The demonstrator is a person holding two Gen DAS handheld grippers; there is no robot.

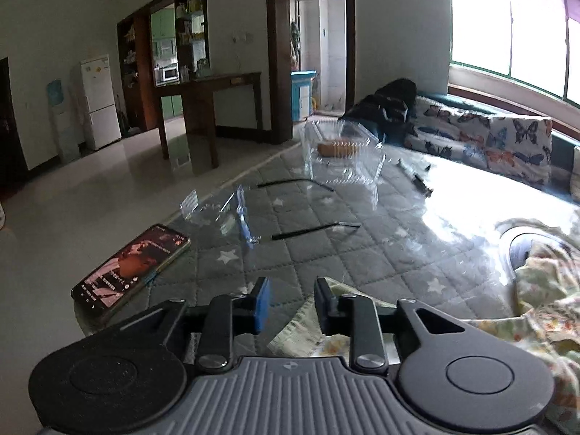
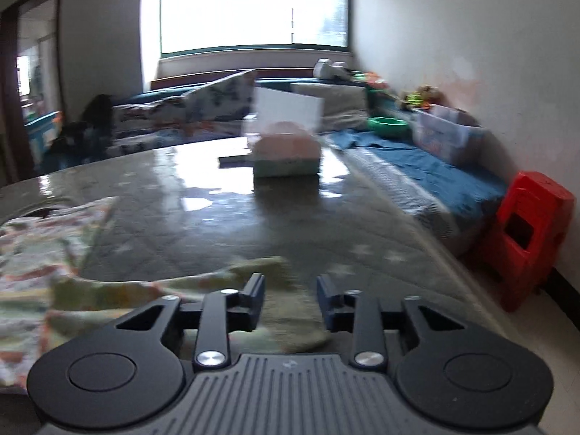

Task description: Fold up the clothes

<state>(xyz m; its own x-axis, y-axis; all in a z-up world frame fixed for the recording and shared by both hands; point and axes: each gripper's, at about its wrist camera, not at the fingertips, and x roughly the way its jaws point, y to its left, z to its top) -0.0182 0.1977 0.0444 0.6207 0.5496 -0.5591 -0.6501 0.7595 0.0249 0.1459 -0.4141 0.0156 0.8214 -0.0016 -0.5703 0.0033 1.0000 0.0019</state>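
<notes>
Left gripper (image 1: 291, 306): jaws apart, nothing between them, over the near edge of a pale patterned garment (image 1: 536, 311). Right gripper (image 2: 290, 304): jaws apart, a blurred fold of the garment (image 2: 43, 253) beneath; whether it touches, I cannot tell. Garment lies crumpled on the glossy quilted table (image 1: 326, 246), spread between both grippers. Phone (image 1: 132, 266): lit, at the table's left edge. Clear container (image 1: 342, 152): farther back, something brown inside. Tissue box (image 2: 286, 152): mid-table. Sofa (image 1: 482, 137): beyond, under the window. Red stool (image 2: 525, 239): right, by the wall.
</notes>
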